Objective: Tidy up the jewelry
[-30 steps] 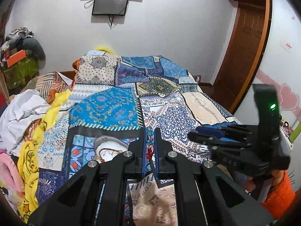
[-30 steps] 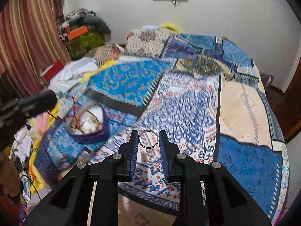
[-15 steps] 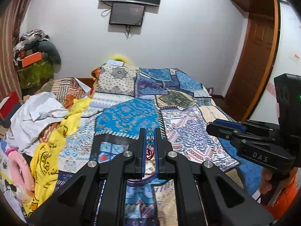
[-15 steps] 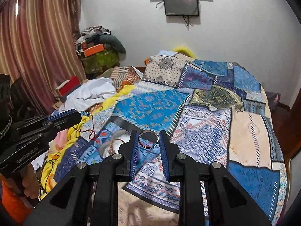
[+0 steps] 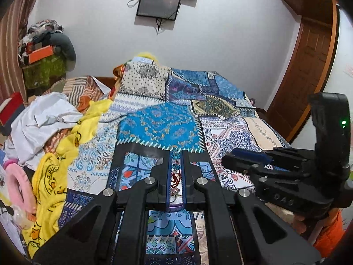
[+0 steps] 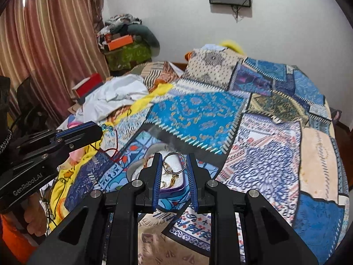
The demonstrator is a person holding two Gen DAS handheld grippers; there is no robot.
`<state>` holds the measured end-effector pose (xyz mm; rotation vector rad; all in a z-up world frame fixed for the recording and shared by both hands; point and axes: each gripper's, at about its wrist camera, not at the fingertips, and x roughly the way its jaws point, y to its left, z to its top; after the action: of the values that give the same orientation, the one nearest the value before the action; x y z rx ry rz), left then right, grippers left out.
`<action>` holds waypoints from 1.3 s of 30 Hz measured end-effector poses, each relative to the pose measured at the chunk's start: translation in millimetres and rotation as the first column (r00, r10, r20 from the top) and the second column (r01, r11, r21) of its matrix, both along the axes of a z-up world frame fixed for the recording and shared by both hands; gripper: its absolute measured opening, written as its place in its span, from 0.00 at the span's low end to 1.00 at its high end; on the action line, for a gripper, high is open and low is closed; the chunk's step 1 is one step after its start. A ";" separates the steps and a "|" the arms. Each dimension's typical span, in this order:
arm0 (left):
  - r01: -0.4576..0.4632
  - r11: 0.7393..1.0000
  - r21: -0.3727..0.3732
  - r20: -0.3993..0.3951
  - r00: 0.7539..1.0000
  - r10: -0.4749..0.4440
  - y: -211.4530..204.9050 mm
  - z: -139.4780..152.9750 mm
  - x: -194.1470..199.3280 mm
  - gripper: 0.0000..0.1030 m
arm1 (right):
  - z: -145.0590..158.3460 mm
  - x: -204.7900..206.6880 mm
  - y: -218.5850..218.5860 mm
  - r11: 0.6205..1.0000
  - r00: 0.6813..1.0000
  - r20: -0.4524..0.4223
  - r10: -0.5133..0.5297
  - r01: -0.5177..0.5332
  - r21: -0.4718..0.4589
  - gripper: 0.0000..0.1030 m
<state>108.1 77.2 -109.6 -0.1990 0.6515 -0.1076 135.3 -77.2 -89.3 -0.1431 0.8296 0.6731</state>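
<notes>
My left gripper (image 5: pixel 176 154) is shut on a necklace (image 5: pixel 175 177) with blue beads and a dark red cord that hangs down between the fingers. In the right wrist view the left gripper (image 6: pixel 100 130) holds it at the left, the cord (image 6: pixel 110 152) trailing down. My right gripper (image 6: pixel 174 161) is shut on a silver ring (image 6: pixel 174 163), held above a white dish with a purple rim (image 6: pixel 174 188) that holds gold pieces. The right gripper (image 5: pixel 229 158) also shows in the left wrist view, at the right.
A patchwork bedspread (image 6: pixel 253 132) covers the bed. White, yellow and pink clothes (image 5: pixel 46 128) lie heaped at the left. A curtain (image 6: pixel 44 44) hangs at the left, a wooden door (image 5: pixel 308 66) stands at the right.
Both grippers have come lower and closer over the dish. The ring and the necklace stay held.
</notes>
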 end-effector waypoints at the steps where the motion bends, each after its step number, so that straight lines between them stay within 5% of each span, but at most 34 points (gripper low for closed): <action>1: 0.004 1.000 -0.004 -0.008 1.000 -0.004 -0.2 -3.6 2.3 0.06 | -4.3 1.6 2.2 1.000 1.000 -0.009 0.003 -0.003 -0.007 0.20; 15: 0.051 0.998 -0.037 -0.082 0.995 -0.054 -3.8 -40.4 35.5 0.06 | -43.3 14.6 22.4 0.998 0.994 -0.107 0.036 -0.042 -0.054 0.20; 24: 0.044 0.998 -0.052 -0.131 0.990 -0.050 -1.8 -59.6 49.2 0.06 | -48.7 11.8 29.8 0.995 0.996 -0.074 0.045 -0.052 -0.091 0.20; 39: 0.006 1.000 0.003 -0.084 0.996 -0.006 4.2 -28.4 26.6 0.10 | -33.0 5.8 29.5 0.990 1.000 -0.016 0.023 -0.025 -0.137 0.26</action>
<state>134.8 81.4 -138.0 -0.1992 0.7361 -0.1039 141.1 -47.7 -122.2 -0.2733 0.8893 0.6406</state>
